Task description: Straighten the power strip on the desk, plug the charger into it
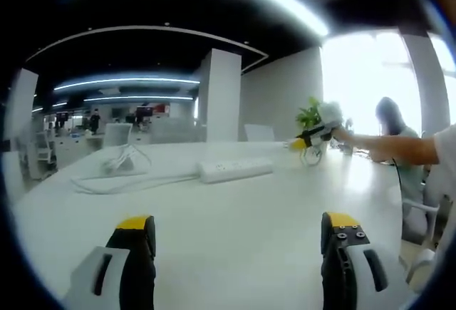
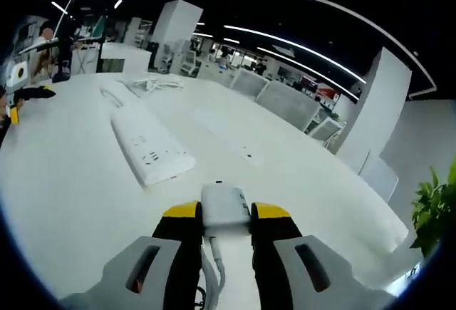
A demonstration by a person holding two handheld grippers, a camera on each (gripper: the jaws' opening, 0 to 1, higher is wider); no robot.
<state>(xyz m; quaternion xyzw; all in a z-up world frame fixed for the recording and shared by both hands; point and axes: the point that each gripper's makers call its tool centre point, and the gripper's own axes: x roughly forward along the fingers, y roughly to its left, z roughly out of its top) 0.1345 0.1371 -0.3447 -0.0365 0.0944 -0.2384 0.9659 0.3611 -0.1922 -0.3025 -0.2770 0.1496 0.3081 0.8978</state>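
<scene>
Because the right gripper already clenches the white charger by its flat sides, that small rigid block should handle light but smooth and slip-prone. The power strip lies flat on the desk just ahead, long axis running away toward its coiled cable; grip it across the width. The left gripper hovers released.

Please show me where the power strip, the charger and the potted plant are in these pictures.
power strip [image 2: 151, 146]: right gripper view, middle of its top face.
charger [image 2: 225, 207]: right gripper view, white body between the right gripper's jaws.
potted plant [image 1: 309, 116]: left gripper view, its green leaves.
</scene>
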